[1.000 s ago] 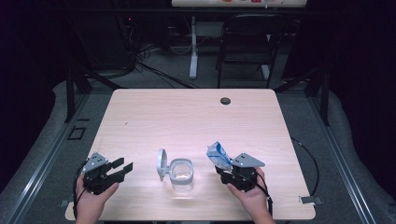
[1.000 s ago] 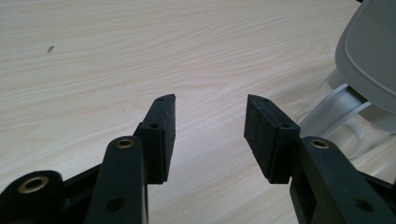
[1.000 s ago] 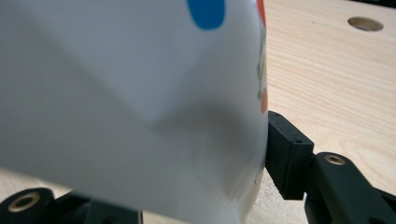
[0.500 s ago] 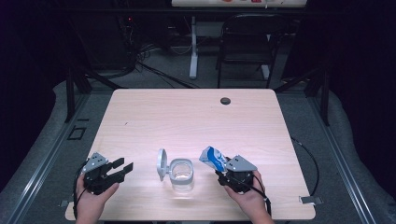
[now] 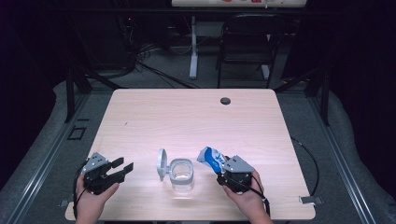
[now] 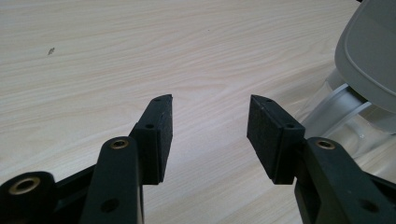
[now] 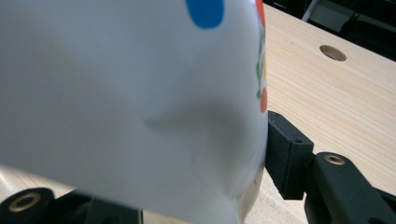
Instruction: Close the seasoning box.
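A clear plastic container stands near the table's front edge, its grey flip lid open and upright on its left side. My right gripper is shut on a white and blue pouch, which tilts toward the container from the right. In the right gripper view the pouch hides the left jaw, and the right pad presses its side. My left gripper rests left of the container; its jaws have just been opening, with nothing between them. The lid stands to its right.
The light wooden table has a round cable hole at the back right. A chair and stands sit on the dark floor behind it. Cables trail from both grippers off the front corners.
My right gripper has carried the pouch a little to the left, closer to the container. The left hand has stayed where it was.
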A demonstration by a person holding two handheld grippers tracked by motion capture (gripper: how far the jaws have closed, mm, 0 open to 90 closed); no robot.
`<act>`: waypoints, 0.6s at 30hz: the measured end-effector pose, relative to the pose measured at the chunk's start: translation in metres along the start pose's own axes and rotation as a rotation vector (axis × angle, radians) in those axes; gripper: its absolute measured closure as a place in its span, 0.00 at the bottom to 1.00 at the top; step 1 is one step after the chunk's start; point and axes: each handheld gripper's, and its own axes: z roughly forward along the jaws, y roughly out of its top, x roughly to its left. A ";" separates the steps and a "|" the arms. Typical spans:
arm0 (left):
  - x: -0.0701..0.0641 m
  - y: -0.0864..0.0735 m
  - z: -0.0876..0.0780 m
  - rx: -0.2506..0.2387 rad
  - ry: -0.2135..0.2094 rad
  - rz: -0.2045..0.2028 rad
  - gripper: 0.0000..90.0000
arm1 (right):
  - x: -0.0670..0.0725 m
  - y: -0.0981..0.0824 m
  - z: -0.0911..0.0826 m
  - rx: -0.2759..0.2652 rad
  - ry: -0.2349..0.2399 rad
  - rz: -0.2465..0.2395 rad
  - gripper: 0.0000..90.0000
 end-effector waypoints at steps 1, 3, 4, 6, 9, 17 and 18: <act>0.000 0.000 0.000 -0.002 0.001 0.000 0.56 | 0.001 0.001 0.000 -0.004 -0.002 0.002 0.53; 0.000 0.000 0.000 -0.002 0.000 -0.001 0.56 | 0.000 0.003 -0.001 -0.003 -0.002 -0.006 0.53; 0.000 0.000 0.000 -0.002 0.000 -0.003 0.56 | 0.001 0.004 -0.002 -0.001 -0.002 -0.006 0.53; 0.000 0.000 0.001 -0.001 -0.001 -0.002 0.56 | 0.001 0.005 -0.002 0.002 -0.008 -0.014 0.53; -0.001 -0.001 0.002 0.000 -0.003 -0.001 0.55 | 0.000 0.006 -0.001 0.013 -0.017 -0.024 0.53; -0.001 -0.001 0.003 0.003 -0.004 0.001 0.55 | 0.000 0.008 0.002 0.034 -0.039 -0.074 0.53; -0.001 -0.001 0.003 0.006 -0.002 0.001 0.55 | 0.000 0.008 0.002 0.038 -0.044 -0.081 0.53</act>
